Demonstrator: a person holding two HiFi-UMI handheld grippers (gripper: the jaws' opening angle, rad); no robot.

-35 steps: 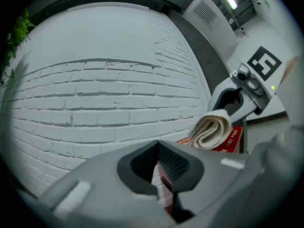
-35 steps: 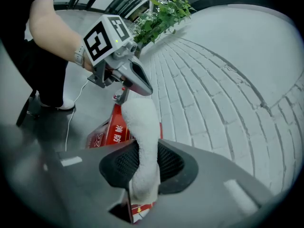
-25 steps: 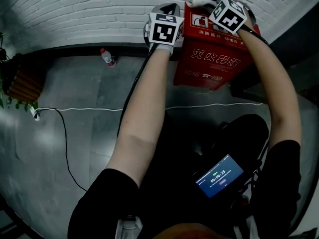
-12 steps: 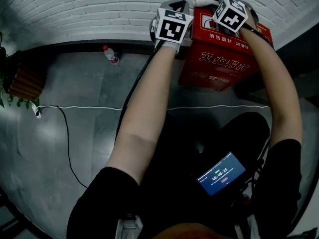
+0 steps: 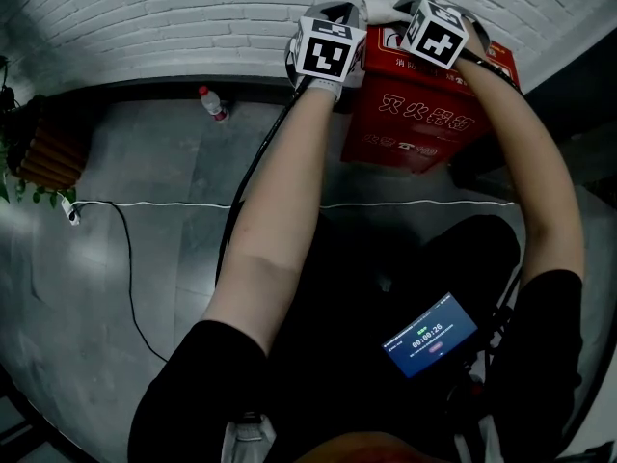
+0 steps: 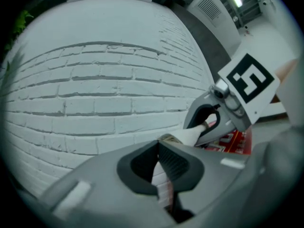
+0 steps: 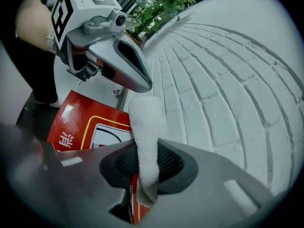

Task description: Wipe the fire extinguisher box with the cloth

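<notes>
Right gripper (image 7: 146, 161) jaws are clamped on the white cloth (image 7: 145, 122). Cloth is rolled into a thick strip that sticks up past the tips and hangs out below the pads. Left gripper (image 6: 159, 161) jaws are closed tip to tip, with only a narrow slit between the pads nearer the camera. Cloth's free end sits right at the left tips; pinched or just touching, can't tell from either view. Both grippers are close together, tips pointing at each other, over the top rear edge of the red fire extinguisher box (image 5: 424, 123). Box stands on grey floor (image 5: 145, 162), back against white brick wall (image 5: 174, 17), yellow characters on the face toward the camera. Cloth is over the box top, by the wall. Plastic bottle (image 5: 212, 106) at wall base, well left of the box. White cable (image 5: 193, 206) runs across the floor. Lit screen (image 5: 429, 334) at the person's waist.
</notes>
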